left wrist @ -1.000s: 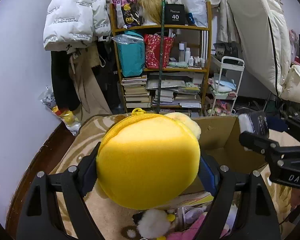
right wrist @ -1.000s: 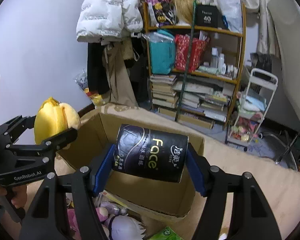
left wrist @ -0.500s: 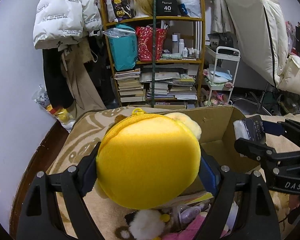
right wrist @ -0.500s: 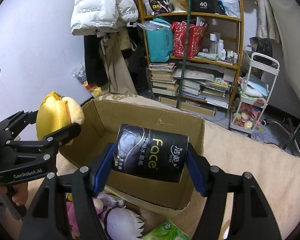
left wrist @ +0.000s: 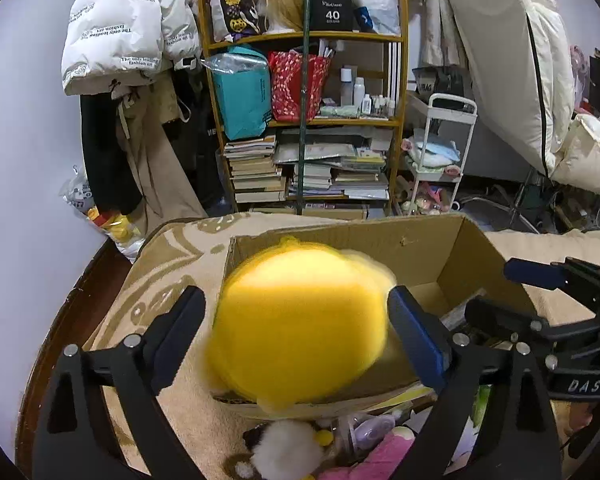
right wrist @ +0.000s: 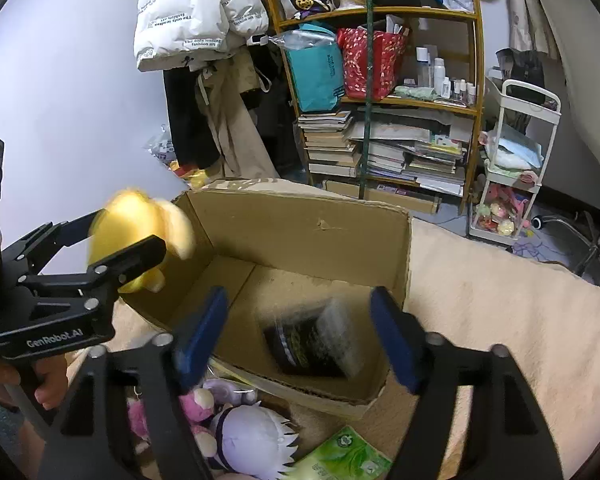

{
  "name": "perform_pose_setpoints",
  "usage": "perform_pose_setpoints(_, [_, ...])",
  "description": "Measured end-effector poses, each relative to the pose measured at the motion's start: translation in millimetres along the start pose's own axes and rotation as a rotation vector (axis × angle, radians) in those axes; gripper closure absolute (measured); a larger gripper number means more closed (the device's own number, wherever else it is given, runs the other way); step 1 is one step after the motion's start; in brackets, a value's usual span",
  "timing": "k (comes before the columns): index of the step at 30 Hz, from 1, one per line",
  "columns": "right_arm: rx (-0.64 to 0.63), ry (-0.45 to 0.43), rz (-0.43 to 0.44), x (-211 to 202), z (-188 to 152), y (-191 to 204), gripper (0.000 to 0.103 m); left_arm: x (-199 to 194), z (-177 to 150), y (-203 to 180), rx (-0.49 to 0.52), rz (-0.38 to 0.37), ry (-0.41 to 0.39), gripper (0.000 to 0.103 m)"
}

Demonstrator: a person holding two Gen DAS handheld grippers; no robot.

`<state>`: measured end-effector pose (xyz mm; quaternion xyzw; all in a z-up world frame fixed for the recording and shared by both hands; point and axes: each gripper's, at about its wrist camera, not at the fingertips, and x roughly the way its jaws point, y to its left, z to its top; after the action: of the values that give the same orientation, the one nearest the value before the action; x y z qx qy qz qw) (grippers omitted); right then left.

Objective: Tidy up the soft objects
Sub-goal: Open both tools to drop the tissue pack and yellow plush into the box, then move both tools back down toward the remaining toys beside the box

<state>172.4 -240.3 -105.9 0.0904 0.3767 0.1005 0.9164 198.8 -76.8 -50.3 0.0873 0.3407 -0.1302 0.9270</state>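
A round yellow plush (left wrist: 300,328) hangs blurred between the jaws of my left gripper (left wrist: 296,300), over the left end of an open cardboard box (left wrist: 380,240). The jaws are opening, and a gap shows beside the left finger, so the plush is loose. In the right wrist view the plush (right wrist: 136,236) sits between the left gripper (right wrist: 126,232) fingers at the box's (right wrist: 300,232) left wall. My right gripper (right wrist: 300,298) is opening with nothing between its blue pads. Below it a black tissue pack (right wrist: 314,340) lies blurred on the box floor.
A white-haired plush (right wrist: 252,436), a pink plush (right wrist: 196,400) and a green tissue pack (right wrist: 344,456) lie in front of the box on a beige blanket (right wrist: 500,320). A crowded bookshelf (left wrist: 312,152) and a white trolley (right wrist: 512,160) stand behind. A hand (right wrist: 48,384) grips the left tool.
Both pairs of jaws have spread. The black tissue pack left the right gripper and dropped into the box. The yellow plush has come loose and sinks toward the box.
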Motion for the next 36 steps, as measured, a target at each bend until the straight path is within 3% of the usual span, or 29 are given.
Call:
perform_pose_setpoints(8, [0.010,-0.020,0.011,-10,-1,4,0.012,-15,-2,8,-0.019,0.034,0.004,0.006])
perform_pose_setpoints(12, [0.003,-0.040,0.007,-25,-4,9,0.001,-28,-5,14,-0.040,0.037,0.008,0.006])
perform_pose_setpoints(29, [0.029,-0.051,-0.015,-85,-34,30,0.001,-88,-46,15,-0.047,0.065,0.094,0.006])
perform_pose_setpoints(36, [0.037,-0.023,-0.043,-103,-51,33,0.001,-109,-70,1,-0.021,0.032,0.136,0.006])
